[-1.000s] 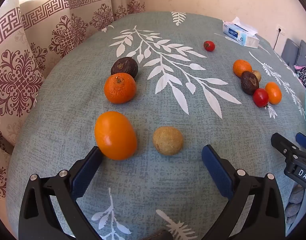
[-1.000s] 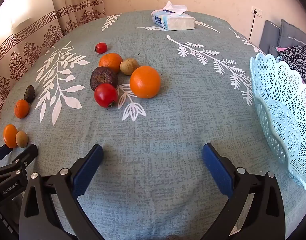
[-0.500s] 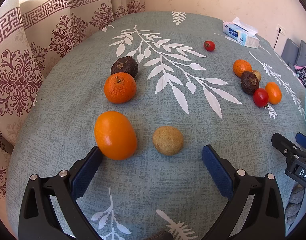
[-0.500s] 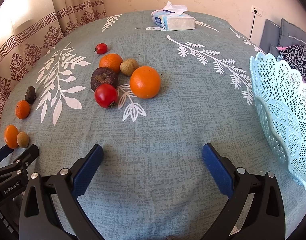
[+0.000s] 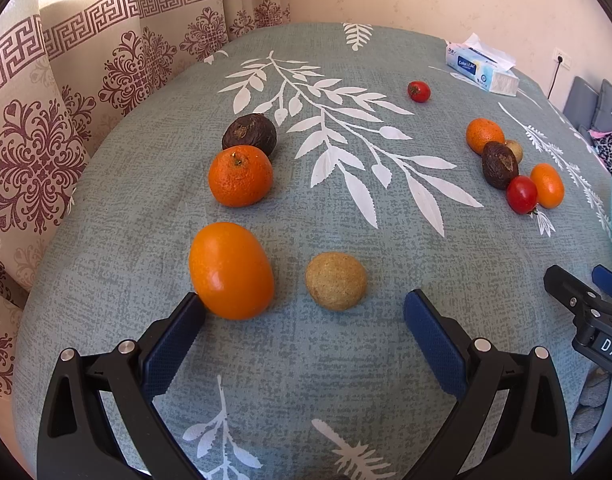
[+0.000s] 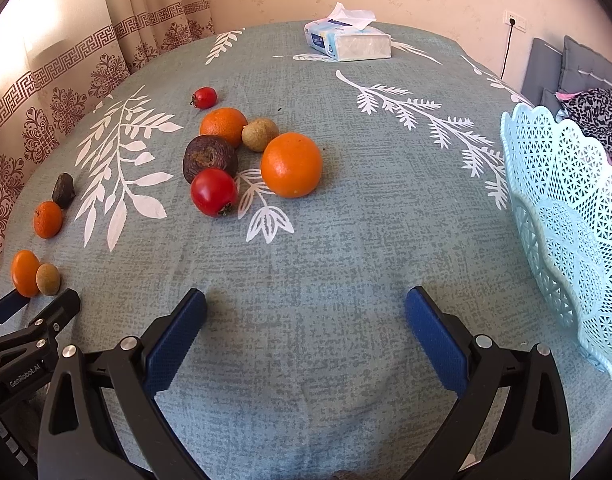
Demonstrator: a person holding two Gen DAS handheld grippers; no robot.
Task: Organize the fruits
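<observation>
Left gripper (image 5: 304,312) hung wide open and empty over the tabletop (image 5: 386,248), covered in a grey-green cloth with white leaves. Its left pad (image 5: 173,344) sat just beside a smooth orange fruit (image 5: 230,270); whether they touched was unclear. A tan round fruit (image 5: 336,281) lay just beyond the gap between the pads. Farther left sat a mandarin (image 5: 240,175) with a dark brown fruit (image 5: 249,134) touching behind it. Far right lay a cluster of five fruits (image 5: 514,168), a small tomato (image 5: 418,91) and a tissue box (image 5: 482,70).

In the right wrist view, the right gripper (image 6: 304,312) was likewise spread wide, holding nothing, above bare cloth. An orange (image 6: 291,164), a red tomato (image 6: 213,191) and a dark fruit (image 6: 209,158) clustered far left of centre. A pale blue lattice basket (image 6: 566,216) stood at the right edge
</observation>
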